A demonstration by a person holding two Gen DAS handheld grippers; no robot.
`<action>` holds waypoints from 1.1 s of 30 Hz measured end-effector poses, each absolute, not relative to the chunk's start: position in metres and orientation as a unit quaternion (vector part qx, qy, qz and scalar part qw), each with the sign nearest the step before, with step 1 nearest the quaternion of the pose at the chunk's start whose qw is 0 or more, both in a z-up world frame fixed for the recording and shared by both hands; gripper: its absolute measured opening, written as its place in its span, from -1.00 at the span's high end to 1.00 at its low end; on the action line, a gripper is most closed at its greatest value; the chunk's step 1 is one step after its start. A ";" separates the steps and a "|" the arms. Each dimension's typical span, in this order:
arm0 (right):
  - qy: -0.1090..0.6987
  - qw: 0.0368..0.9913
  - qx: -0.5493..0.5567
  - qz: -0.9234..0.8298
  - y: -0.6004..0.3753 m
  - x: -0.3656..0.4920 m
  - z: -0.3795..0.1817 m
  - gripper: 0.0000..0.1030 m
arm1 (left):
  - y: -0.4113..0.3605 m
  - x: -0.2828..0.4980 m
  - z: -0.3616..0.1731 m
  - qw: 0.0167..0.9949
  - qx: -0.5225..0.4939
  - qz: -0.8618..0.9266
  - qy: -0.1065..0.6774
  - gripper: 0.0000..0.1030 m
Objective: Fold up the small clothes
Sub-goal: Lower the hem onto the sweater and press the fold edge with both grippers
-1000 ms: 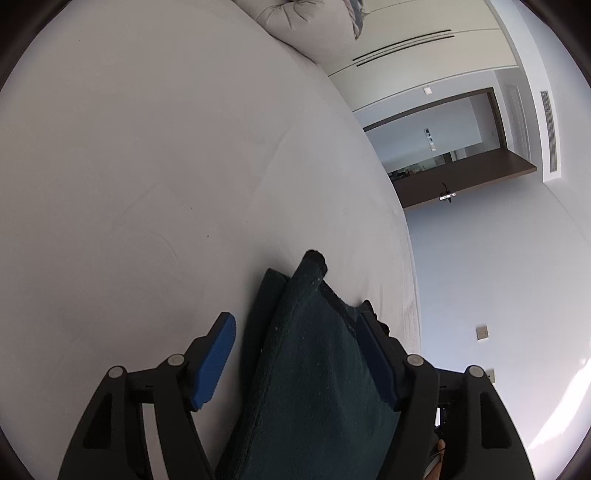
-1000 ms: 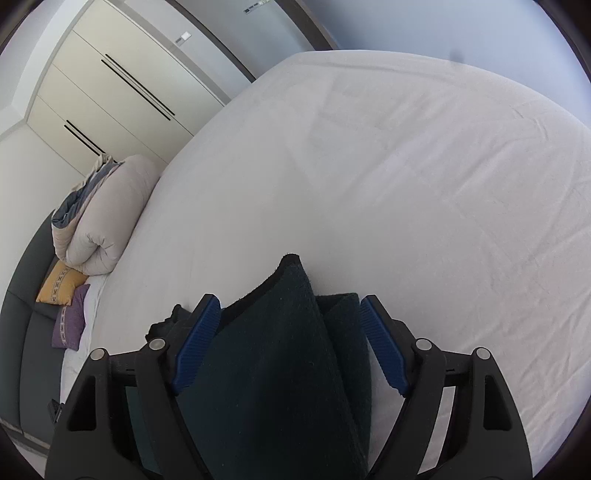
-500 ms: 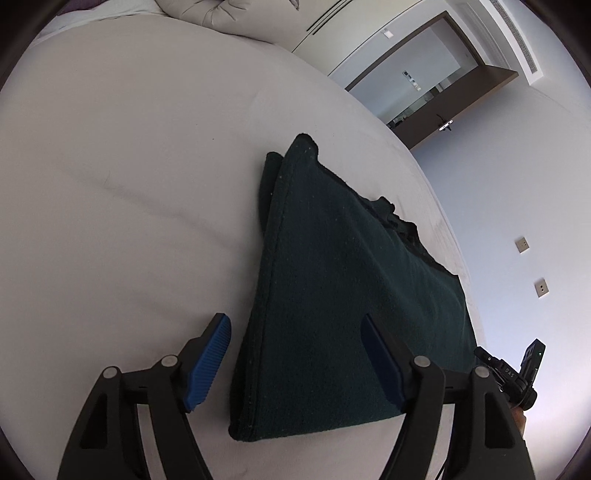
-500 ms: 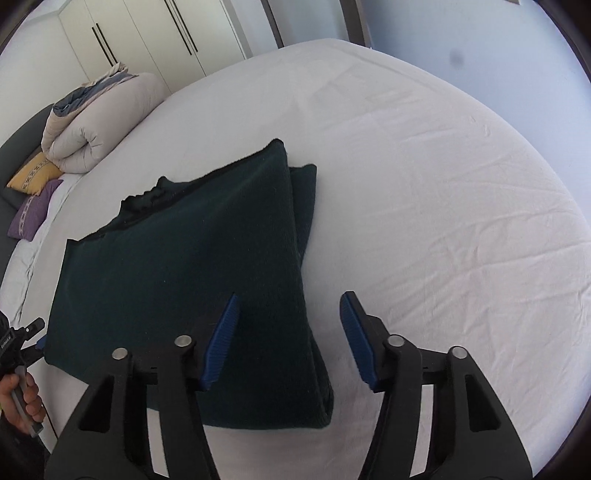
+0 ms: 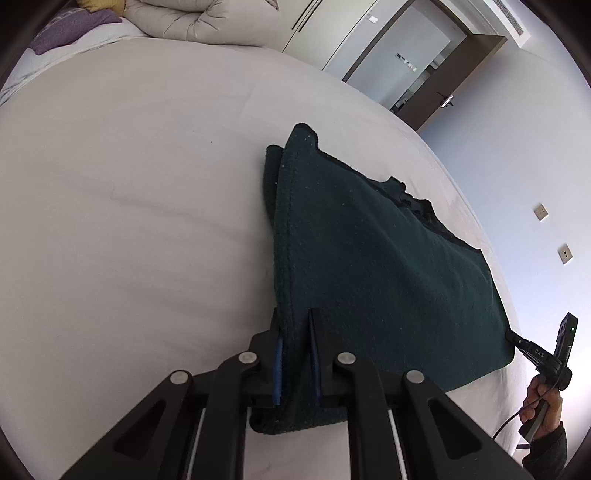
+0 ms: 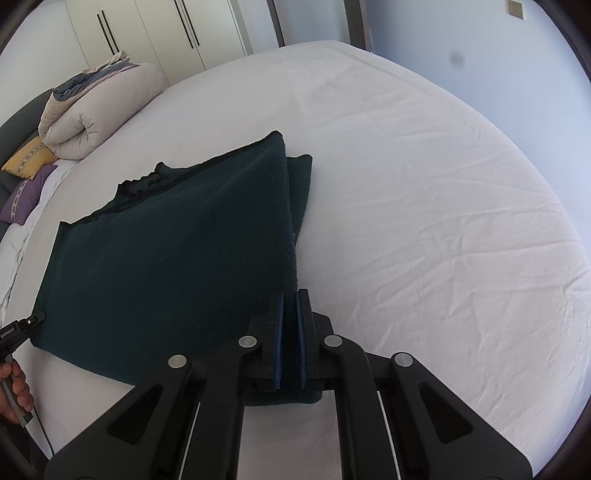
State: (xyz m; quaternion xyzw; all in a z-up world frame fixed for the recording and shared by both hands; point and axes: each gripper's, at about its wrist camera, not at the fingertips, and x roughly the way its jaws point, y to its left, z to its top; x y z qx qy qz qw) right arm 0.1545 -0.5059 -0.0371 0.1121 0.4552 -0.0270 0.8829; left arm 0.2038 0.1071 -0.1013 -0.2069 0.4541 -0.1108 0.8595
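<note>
Dark green fleece, a small folded garment (image 5: 369,266), lies spread on the white bed sheet (image 5: 129,221) in front of me, with its near edge doubled over and one pointed corner reaching toward the far side of the bed. My left gripper (image 5: 295,354) is pinched on the near left corner of the cloth, its blue-padded fingers (image 5: 277,365) drawn narrow with a ridge of fleece caught between them. My right gripper (image 6: 291,332) is clamped the same way on the near right corner, its blue pads (image 6: 279,339) almost meeting over the thick folded edge. In the left wrist view my right hand (image 5: 543,402) shows at the far right edge of the cloth, wrapped round the handle of the other tool; in the right wrist view my left hand (image 6: 16,387) shows at the left edge likewise. A rolled beige duvet (image 6: 92,110) sits at the head of the bed, with a yellow cushion (image 6: 27,158) and a purple cushion (image 6: 27,192) just beside it. White wardrobe doors (image 6: 147,33) stand behind the duvet, and a dark brown open door (image 5: 458,81) shows beyond the bed.
</note>
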 end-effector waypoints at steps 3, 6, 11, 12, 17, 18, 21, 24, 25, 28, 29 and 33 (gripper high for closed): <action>0.448 0.882 0.143 -0.027 -0.513 0.149 -0.033 0.90 | 0.104 0.203 -0.097 0.865 -0.200 -0.108 0.447 0.79; 0.442 0.882 0.163 -0.029 -0.519 0.140 -0.032 0.90 | 0.102 0.200 -0.094 0.868 -0.195 -0.107 0.443 0.80; 0.442 0.875 0.193 -0.034 -0.529 0.129 -0.041 0.90 | 0.103 0.196 -0.092 0.870 -0.194 -0.105 0.441 0.81; 0.444 0.873 0.197 -0.035 -0.531 0.129 -0.045 0.90 | 0.103 0.196 -0.093 0.870 -0.192 -0.104 0.443 0.81; 0.442 0.868 0.222 -0.039 -0.536 0.126 -0.052 0.90 | 0.112 0.191 -0.098 0.866 -0.202 -0.100 0.447 0.82; 0.438 0.871 0.219 -0.038 -0.534 0.125 -0.048 0.90 | 0.112 0.189 -0.096 0.869 -0.196 -0.097 0.444 0.83; 0.434 0.879 0.195 -0.037 -0.528 0.121 -0.042 0.90 | 0.107 0.182 -0.089 0.882 -0.162 -0.090 0.433 0.90; 0.441 0.873 0.206 -0.040 -0.533 0.118 -0.052 0.90 | 0.106 0.182 -0.097 0.877 -0.161 -0.095 0.443 0.90; 0.442 0.871 0.210 -0.042 -0.534 0.117 -0.055 0.90 | 0.109 0.183 -0.102 0.872 -0.172 -0.096 0.447 0.90; 0.444 0.870 0.211 -0.044 -0.534 0.115 -0.062 0.90 | 0.115 0.182 -0.108 0.868 -0.186 -0.102 0.449 0.90; 0.443 0.869 0.214 -0.045 -0.535 0.115 -0.064 0.90 | 0.116 0.181 -0.107 0.868 -0.189 -0.103 0.449 0.90; 0.439 0.871 0.214 -0.047 -0.533 0.115 -0.059 0.90 | 0.118 0.177 -0.105 0.870 -0.191 -0.101 0.444 0.90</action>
